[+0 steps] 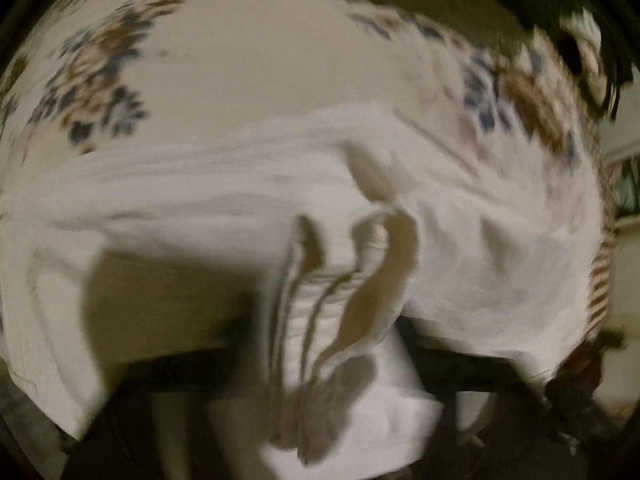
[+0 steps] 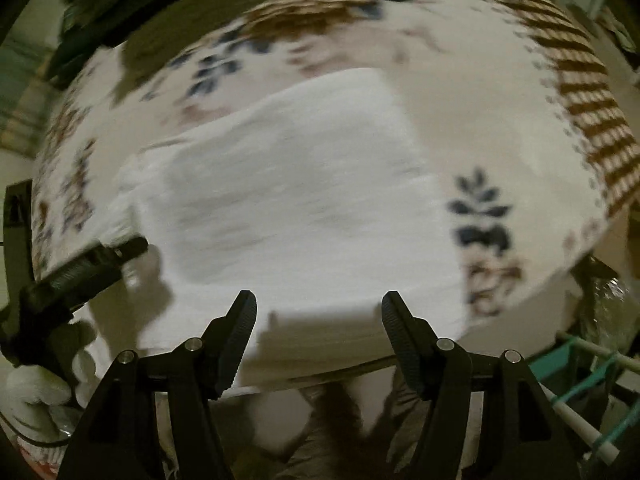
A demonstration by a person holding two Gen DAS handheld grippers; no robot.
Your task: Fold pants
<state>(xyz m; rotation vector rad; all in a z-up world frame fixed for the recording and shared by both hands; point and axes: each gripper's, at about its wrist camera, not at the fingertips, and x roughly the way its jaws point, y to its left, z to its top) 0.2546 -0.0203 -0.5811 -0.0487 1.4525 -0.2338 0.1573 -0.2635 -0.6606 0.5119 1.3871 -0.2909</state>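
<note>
The white pants [image 2: 288, 200] lie folded into a broad rectangle on a cream tablecloth [image 2: 460, 120] with blue and brown flowers. My right gripper [image 2: 320, 320] hangs open just above the pants' near edge, touching nothing. My left gripper [image 2: 134, 246], held by a white-gloved hand [image 2: 32, 392], has its tip at the pants' left edge. The left wrist view is blurred. There the pants [image 1: 200, 184] stretch across the cloth, and a gathered bunch of their fabric [image 1: 340, 312] rises toward the camera between the dark fingers, which it mostly hides.
The tablecloth's brown striped border [image 2: 592, 120] runs along the right side, where the table ends. A green rack with white bars [image 2: 580, 380] stands low at the right. Dark fabric [image 2: 120, 8] lies beyond the table's far left corner.
</note>
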